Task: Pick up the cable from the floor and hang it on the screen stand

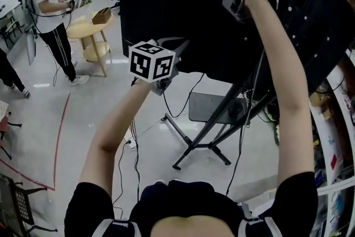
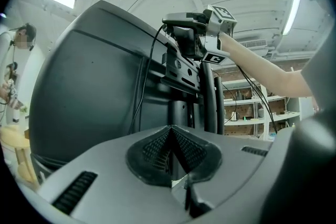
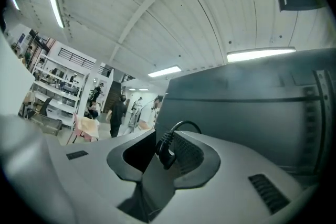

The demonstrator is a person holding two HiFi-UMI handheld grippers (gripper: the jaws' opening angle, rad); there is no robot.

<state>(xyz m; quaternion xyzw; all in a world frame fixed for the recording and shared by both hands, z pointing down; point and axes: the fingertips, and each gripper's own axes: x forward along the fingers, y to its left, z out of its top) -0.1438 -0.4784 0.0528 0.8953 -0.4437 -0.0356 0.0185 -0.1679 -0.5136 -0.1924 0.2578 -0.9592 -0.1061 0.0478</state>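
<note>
Workshop floor [image 1: 83, 114] below, black screen [image 1: 188, 14] on its stand [image 1: 193, 147], right gripper [image 3: 169, 136] high at the screen's top, jaws clamping the cable [image 3: 164, 148] end, left gripper [image 2: 170, 131] lower, jaws closed together

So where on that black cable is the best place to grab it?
Probably the stiff ribbed collar at the plug end of the cable, where the right gripper pinches it: thicker and grippier than the thin cord. Come from the side, jaws squeezing across it, so the cord loops out freely past the tips.
</note>
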